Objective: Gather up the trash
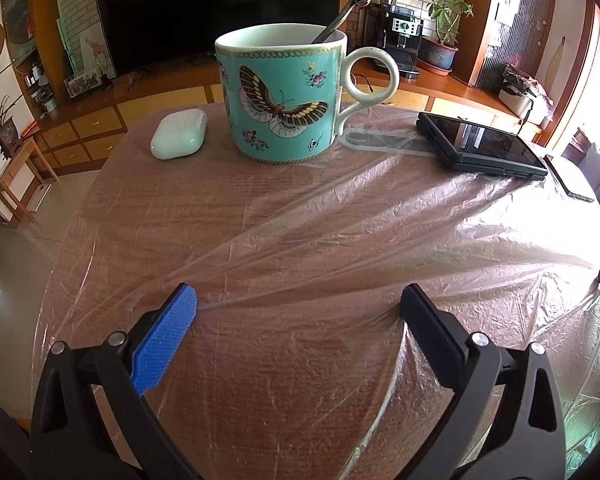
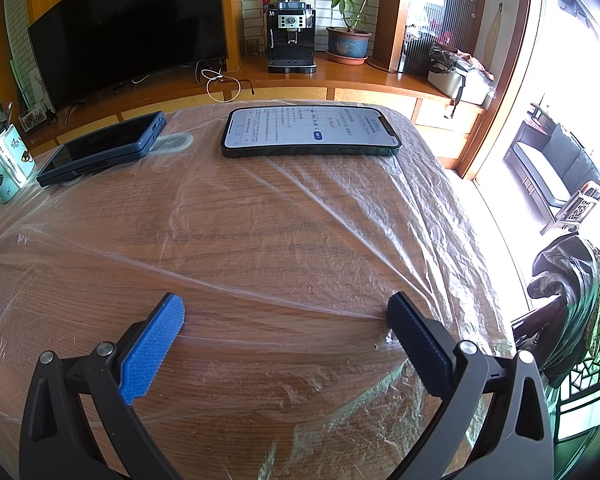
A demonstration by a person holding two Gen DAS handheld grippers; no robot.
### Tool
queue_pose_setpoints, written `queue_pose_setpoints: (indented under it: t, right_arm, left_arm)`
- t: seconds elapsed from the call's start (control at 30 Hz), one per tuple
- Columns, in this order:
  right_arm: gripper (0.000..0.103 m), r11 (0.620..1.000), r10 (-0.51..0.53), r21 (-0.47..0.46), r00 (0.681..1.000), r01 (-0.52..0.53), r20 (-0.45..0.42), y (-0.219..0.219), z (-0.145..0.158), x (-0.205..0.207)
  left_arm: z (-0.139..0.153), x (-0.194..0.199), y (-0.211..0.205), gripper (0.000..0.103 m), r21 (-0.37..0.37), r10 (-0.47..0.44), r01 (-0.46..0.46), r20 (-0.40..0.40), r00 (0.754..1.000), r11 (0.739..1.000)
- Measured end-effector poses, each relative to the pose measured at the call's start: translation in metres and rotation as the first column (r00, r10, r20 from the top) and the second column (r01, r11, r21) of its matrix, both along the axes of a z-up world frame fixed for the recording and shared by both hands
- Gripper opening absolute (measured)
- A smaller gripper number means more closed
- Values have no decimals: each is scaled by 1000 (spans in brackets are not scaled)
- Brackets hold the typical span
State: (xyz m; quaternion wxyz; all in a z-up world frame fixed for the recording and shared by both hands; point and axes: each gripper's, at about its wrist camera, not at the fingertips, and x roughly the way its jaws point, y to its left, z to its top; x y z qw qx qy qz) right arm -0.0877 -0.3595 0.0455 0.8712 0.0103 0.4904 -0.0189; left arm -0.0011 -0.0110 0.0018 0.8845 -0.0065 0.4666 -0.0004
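A clear, wrinkled plastic sheet [image 1: 340, 216] lies spread over the round wooden table [image 1: 260, 380]; it also shows in the right wrist view [image 2: 300, 216]. My left gripper [image 1: 298, 306] is open, its fingertips resting on the sheet near the table's front, with creases running from both pads. My right gripper [image 2: 286, 314] is open too, fingertips on the sheet, creases fanning from the right pad [image 2: 416, 344]. Neither gripper holds anything.
On the sheet stand a turquoise butterfly mug [image 1: 282, 96] with a spoon, a white earbud case [image 1: 179, 133], a dark phone in a case [image 1: 482, 144] and a lit phone [image 2: 310, 130]. A chair with a draped jacket [image 2: 568, 312] is at the right.
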Motion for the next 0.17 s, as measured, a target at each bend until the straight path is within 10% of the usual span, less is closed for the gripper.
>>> queue_pose_setpoints:
  t: [0.17]
  right_arm:
    - [99,1000,0,0,1000,0,0,0,0,1]
  left_arm:
    - [0,0,0,102,1,0,0,1,1000,1000]
